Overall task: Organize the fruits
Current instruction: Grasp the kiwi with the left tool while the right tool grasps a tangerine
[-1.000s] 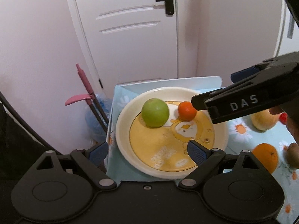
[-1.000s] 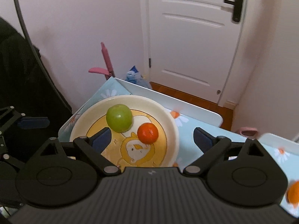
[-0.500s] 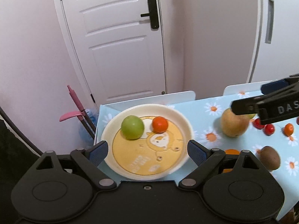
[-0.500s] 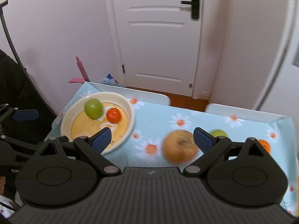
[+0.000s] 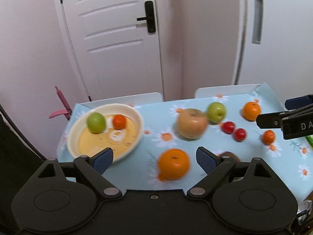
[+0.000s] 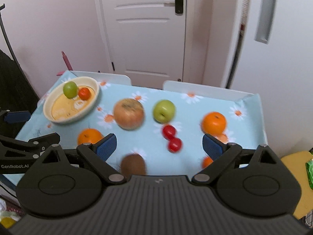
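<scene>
The left gripper (image 5: pixel 154 159) holds its jaws wide with nothing between them, hovering above the near edge of the counter (image 5: pixel 197 145); an orange (image 5: pixel 173 164) lies on the daisy-print cloth just ahead, framed by the two blue pads. The right gripper (image 6: pixel 159 146) is likewise spread wide and empty, with a brown kiwi (image 6: pixel 133 165) on the cloth right in front of it and two small red fruits (image 6: pixel 172 138) touching each other a little farther out. Beyond those sit a large russet apple (image 6: pixel 128 114) and a green apple (image 6: pixel 164 111) near one another, and a second orange (image 6: pixel 214 122) off to the right side. At the far left corner of the counter stands a cream plate (image 6: pixel 58 117) with a yellow centre, holding another green apple (image 6: pixel 70 89) and a small tangerine (image 6: pixel 84 93) side by side. A white door (image 6: pixel 144 29) rises behind the counter.
</scene>
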